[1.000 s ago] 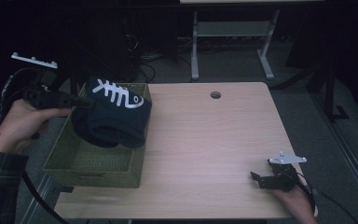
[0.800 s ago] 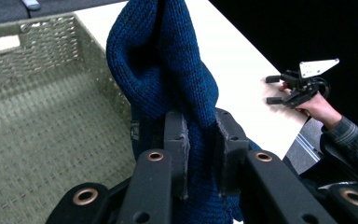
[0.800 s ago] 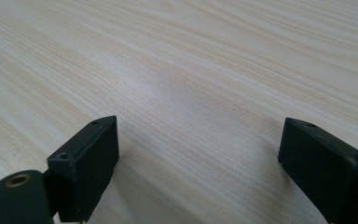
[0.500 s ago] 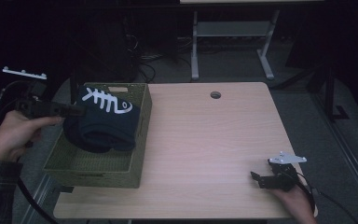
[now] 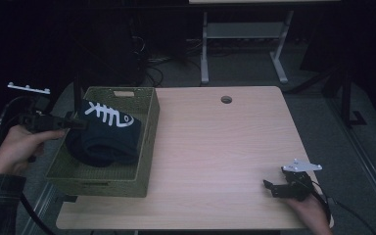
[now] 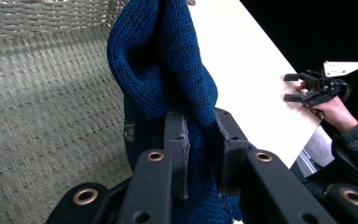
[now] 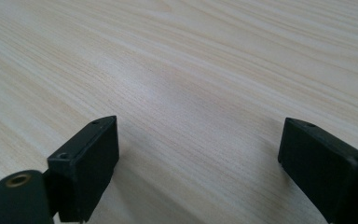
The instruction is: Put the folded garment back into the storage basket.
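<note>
Left claw (image 6: pixel 200 140) clenched on the blue sweater (image 5: pixel 108 134), which sits in the basket (image 5: pixel 147 142) at the counter's (image 5: pixel 225 156) left end. Right claw (image 7: pixel 198 158) released, resting on bare counter.

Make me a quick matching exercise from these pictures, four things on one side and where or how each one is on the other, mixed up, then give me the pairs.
1. blue sweater
2. woven basket
3. right gripper
4. round hole

A. jaws open, near the table's front right corner
B. at the table's far edge
C. at the table's left end
D. pinched in the left gripper, over the basket

Pairs: 1-D, 2-C, 3-A, 4-B
</note>
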Available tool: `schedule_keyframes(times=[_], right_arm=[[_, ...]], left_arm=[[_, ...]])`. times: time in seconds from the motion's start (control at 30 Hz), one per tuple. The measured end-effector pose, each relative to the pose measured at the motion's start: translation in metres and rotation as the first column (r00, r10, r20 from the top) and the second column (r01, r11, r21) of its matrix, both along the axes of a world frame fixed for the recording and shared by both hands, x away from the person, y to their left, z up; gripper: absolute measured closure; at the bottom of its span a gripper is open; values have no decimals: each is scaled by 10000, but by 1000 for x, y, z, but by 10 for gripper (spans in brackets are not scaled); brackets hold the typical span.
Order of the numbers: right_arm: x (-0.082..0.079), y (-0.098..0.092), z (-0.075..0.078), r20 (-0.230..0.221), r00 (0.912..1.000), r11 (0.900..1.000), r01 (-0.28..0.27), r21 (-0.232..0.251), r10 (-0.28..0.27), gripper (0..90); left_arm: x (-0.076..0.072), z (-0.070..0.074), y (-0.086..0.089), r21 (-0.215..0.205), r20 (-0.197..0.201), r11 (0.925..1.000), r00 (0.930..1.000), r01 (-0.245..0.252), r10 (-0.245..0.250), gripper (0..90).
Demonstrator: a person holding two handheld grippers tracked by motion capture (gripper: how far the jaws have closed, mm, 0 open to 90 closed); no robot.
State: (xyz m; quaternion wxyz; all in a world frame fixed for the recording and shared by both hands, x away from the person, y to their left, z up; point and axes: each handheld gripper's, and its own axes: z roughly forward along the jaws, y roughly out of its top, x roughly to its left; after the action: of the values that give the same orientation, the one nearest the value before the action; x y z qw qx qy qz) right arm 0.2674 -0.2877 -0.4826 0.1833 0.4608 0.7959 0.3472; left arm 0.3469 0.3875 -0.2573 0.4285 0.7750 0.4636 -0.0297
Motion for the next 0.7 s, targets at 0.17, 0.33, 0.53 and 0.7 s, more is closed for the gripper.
schedule_keyframes(times=[0.17,0.33,0.53,0.7], right_arm=[[0,0,0,7,10000,10000,5,-4,-5,119],[0,0,0,6,10000,10000,4,-2,-4,119],[0,0,0,0,10000,10000,6,2,-6,119],[0,0,0,-1,10000,10000,0,1,0,119]], left_arm=[[1,-9,-2,-110,-151,9999,9999,61,-63,777],[3,-19,-5,-170,-314,9998,9994,105,-111,777],[7,-35,-9,-125,-645,9997,9977,190,-197,777],[13,-44,-13,53,-876,9997,9959,253,-247,777]])
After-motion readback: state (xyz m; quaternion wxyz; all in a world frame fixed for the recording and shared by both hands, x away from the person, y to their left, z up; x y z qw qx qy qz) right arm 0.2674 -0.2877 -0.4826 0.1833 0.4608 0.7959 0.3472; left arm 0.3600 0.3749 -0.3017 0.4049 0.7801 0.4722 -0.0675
